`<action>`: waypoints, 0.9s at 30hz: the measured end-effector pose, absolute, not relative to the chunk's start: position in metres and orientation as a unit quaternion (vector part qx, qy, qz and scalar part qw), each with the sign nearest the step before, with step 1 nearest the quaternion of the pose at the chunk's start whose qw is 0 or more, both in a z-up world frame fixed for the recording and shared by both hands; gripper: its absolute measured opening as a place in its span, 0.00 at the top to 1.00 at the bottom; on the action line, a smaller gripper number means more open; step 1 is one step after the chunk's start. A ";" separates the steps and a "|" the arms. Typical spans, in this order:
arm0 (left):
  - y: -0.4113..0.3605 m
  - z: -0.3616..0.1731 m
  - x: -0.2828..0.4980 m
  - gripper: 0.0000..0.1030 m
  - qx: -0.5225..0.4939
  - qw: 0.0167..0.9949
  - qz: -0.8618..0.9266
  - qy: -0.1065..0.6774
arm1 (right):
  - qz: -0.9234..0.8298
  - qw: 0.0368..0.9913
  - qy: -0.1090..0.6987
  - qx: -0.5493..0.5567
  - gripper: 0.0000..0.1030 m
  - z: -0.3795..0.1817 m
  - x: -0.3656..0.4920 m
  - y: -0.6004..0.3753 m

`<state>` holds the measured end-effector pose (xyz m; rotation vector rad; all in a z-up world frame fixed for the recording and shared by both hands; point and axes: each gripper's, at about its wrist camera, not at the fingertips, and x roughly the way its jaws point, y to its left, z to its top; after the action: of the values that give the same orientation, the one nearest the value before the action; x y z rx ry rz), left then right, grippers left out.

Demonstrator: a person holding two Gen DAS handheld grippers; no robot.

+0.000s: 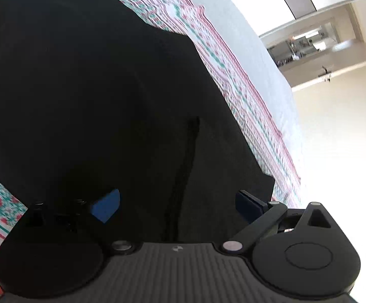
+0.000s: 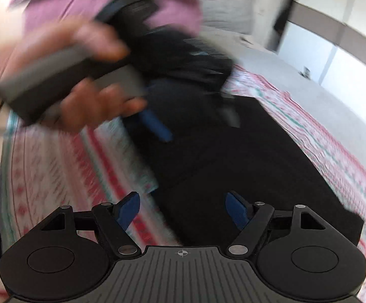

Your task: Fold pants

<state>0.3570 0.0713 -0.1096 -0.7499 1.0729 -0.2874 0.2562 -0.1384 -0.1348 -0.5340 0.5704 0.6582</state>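
A home bedroom; a bed under a patterned bedspread (image 2: 56, 166); a grey pillow (image 2: 231, 7) behind.

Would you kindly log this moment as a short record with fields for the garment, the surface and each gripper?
garment: black pants, spread flat on the bed
surface: patterned bedspread, red and green on white
left gripper: open, over the pants, holding nothing
right gripper: open, above the pants' edge, holding nothing
left hand: grips the left tool's handle; blurred
fold: none clearly visible
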 end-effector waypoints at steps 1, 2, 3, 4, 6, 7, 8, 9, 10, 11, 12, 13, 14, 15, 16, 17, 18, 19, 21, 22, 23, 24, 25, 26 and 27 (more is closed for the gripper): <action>0.068 -0.110 0.357 0.03 -0.339 0.786 -0.134 0.499 | 0.310 0.868 0.271 -0.277 0.29 -0.141 0.253 -0.132; 0.066 -0.110 0.359 0.03 -0.333 0.788 -0.135 0.500 | 0.300 0.866 0.269 -0.297 0.29 -0.147 0.251 -0.126; 0.064 -0.111 0.359 0.03 -0.330 0.789 -0.136 0.501 | 0.295 0.863 0.267 -0.311 0.30 -0.152 0.249 -0.122; 0.063 -0.111 0.360 0.03 -0.328 0.789 -0.137 0.501 | 0.296 0.860 0.265 -0.319 0.36 -0.156 0.248 -0.118; 0.063 -0.111 0.362 0.03 -0.325 0.789 -0.140 0.502 | 0.293 0.858 0.270 -0.326 0.52 -0.161 0.251 -0.108; 0.063 -0.111 0.362 0.03 -0.323 0.789 -0.141 0.503 | 0.286 0.860 0.276 -0.322 0.68 -0.163 0.256 -0.107; 0.063 -0.111 0.364 0.03 -0.323 0.789 -0.140 0.503 | 0.281 0.863 0.286 -0.308 0.76 -0.162 0.261 -0.106; 0.064 -0.110 0.365 0.03 -0.324 0.789 -0.141 0.503 | 0.275 0.868 0.297 -0.288 0.76 -0.158 0.267 -0.106; 0.064 -0.111 0.365 0.03 -0.324 0.788 -0.142 0.503 | 0.277 0.872 0.308 -0.261 0.81 -0.153 0.273 -0.111; 0.065 -0.111 0.366 0.03 -0.325 0.788 -0.143 0.504 | 0.279 0.875 0.315 -0.238 0.86 -0.149 0.277 -0.115; 0.065 -0.111 0.366 0.03 -0.324 0.788 -0.143 0.504 | 0.279 0.879 0.318 -0.218 0.88 -0.147 0.279 -0.122; 0.065 -0.112 0.367 0.03 -0.324 0.787 -0.143 0.504 | 0.277 0.885 0.319 -0.197 0.90 -0.142 0.282 -0.128; 0.066 -0.112 0.368 0.03 -0.325 0.787 -0.143 0.505 | 0.278 0.889 0.318 -0.175 0.90 -0.137 0.285 -0.134; 0.065 -0.111 0.369 0.03 -0.326 0.786 -0.143 0.505 | 0.279 0.893 0.317 -0.152 0.90 -0.131 0.287 -0.139; 0.065 -0.111 0.370 0.03 -0.331 0.784 -0.146 0.505 | 0.280 0.896 0.316 -0.135 0.90 -0.126 0.288 -0.144; 0.064 -0.111 0.369 0.03 -0.336 0.781 -0.148 0.505 | 0.281 0.899 0.314 -0.120 0.90 -0.122 0.290 -0.148; 0.062 -0.112 0.369 0.03 -0.341 0.779 -0.151 0.505 | 0.278 0.902 0.311 -0.110 0.90 -0.118 0.290 -0.152; 0.062 -0.113 0.369 0.03 -0.347 0.775 -0.157 0.505 | 0.275 0.905 0.308 -0.099 0.90 -0.114 0.290 -0.154; 0.061 -0.114 0.369 0.03 -0.349 0.771 -0.168 0.506 | 0.269 0.910 0.304 -0.088 0.91 -0.111 0.292 -0.159; 0.059 -0.115 0.369 0.03 -0.350 0.767 -0.174 0.508 | 0.266 0.912 0.301 -0.082 0.91 -0.109 0.293 -0.160; 0.058 -0.116 0.370 0.03 -0.354 0.763 -0.179 0.511 | 0.266 0.913 0.299 -0.076 0.91 -0.108 0.294 -0.160; 0.057 -0.117 0.370 0.03 -0.359 0.759 -0.182 0.512 | 0.266 0.915 0.296 -0.071 0.91 -0.106 0.294 -0.159; 0.055 -0.118 0.371 0.03 -0.365 0.754 -0.187 0.513 | 0.268 0.915 0.292 -0.070 0.90 -0.102 0.291 -0.161; 0.054 -0.118 0.371 0.03 -0.370 0.749 -0.193 0.515 | 0.271 0.916 0.287 -0.071 0.90 -0.100 0.289 -0.160; 0.052 -0.118 0.372 0.05 -0.371 0.747 -0.196 0.516 | 0.275 0.917 0.281 -0.072 0.90 -0.097 0.286 -0.159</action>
<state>0.3715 0.0519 -0.1184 -0.8122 1.1280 -0.4283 0.2865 -0.1585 -0.0974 -0.1480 0.5786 0.5654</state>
